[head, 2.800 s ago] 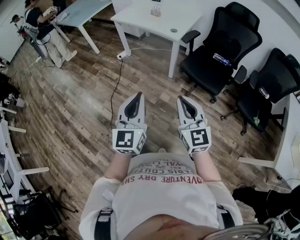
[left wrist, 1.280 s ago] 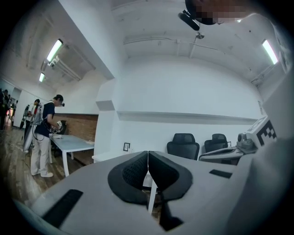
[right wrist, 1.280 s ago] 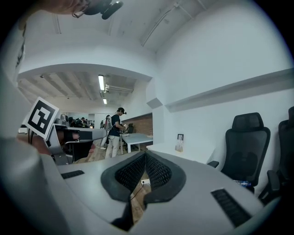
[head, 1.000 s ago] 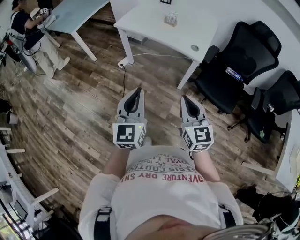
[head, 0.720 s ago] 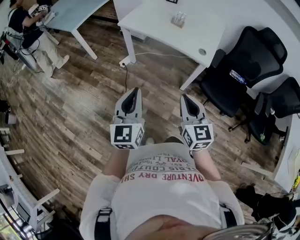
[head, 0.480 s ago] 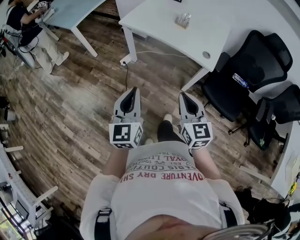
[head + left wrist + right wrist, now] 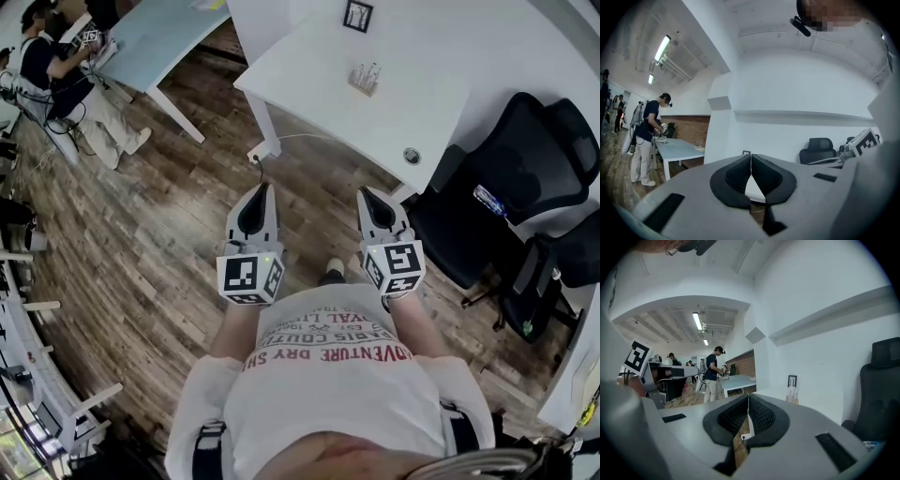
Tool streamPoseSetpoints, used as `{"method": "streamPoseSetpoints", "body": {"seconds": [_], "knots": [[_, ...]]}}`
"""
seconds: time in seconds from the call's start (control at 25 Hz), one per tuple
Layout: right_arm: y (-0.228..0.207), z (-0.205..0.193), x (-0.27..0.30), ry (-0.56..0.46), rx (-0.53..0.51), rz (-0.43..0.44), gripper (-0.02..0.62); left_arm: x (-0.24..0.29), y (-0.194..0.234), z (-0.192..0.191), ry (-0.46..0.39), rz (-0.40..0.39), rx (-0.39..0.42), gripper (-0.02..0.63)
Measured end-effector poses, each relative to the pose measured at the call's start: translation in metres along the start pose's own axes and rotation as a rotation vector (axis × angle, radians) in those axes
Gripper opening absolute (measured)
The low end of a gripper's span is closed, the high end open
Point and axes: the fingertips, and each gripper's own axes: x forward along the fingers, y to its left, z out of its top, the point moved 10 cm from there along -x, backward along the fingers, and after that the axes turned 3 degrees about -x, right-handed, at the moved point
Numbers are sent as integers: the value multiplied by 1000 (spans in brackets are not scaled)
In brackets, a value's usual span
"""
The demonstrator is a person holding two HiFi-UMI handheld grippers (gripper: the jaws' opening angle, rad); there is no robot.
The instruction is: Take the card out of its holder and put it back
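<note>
A small clear holder with cards [image 7: 364,77] stands on the white table [image 7: 412,112] ahead of me; in the right gripper view the holder [image 7: 791,394] shows beyond the jaws. Both grippers are held out side by side above the wooden floor, well short of the table. My left gripper [image 7: 259,190] is shut with nothing between its jaws, its pads meeting in the left gripper view [image 7: 751,157]. My right gripper [image 7: 365,194] is shut and empty too, its tips [image 7: 748,397] pressed together.
A small black-framed marker [image 7: 357,15] stands on the table behind the holder. Black office chairs [image 7: 525,159] sit right of the table. A power strip with a cable [image 7: 259,150] lies by the table leg. A person [image 7: 66,66] stands at a pale blue table [image 7: 159,28] far left.
The white table and the card holder have come closer and shifted toward the middle of the head view. Both grippers moved forward with the person and stayed shut.
</note>
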Motion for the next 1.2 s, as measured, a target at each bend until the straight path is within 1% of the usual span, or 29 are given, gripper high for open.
{"method": "streamPoseSetpoints", "body": {"seconds": [0.12,0.32,0.44,0.56,0.72,0.88,0.96,1.08,1.2], "knots": [[-36,1,16,7,4,-6,26,39,-12,-4,11,-20,-1,28],[-74,-9,21,24,10,-25,26,78,-32,-16,29,-54,22,28],[-93,-19,17,44,35,-64,26,103,-43,-21,57,-102,51,28],[-109,-23,21,48,51,-113,26,131,-49,-22,66,-158,70,28],[-123,-23,43,61,58,-175,26,176,-42,-24,78,-242,80,28],[-143,-26,66,68,88,-256,26,225,-39,-25,92,-344,98,28],[-151,-26,80,74,103,-293,26,250,-34,-25,91,-401,93,28],[-162,-19,115,73,145,-325,26,293,-14,-19,78,-488,64,28],[-170,-8,154,60,164,-363,26,337,12,-14,79,-545,53,28]]}}
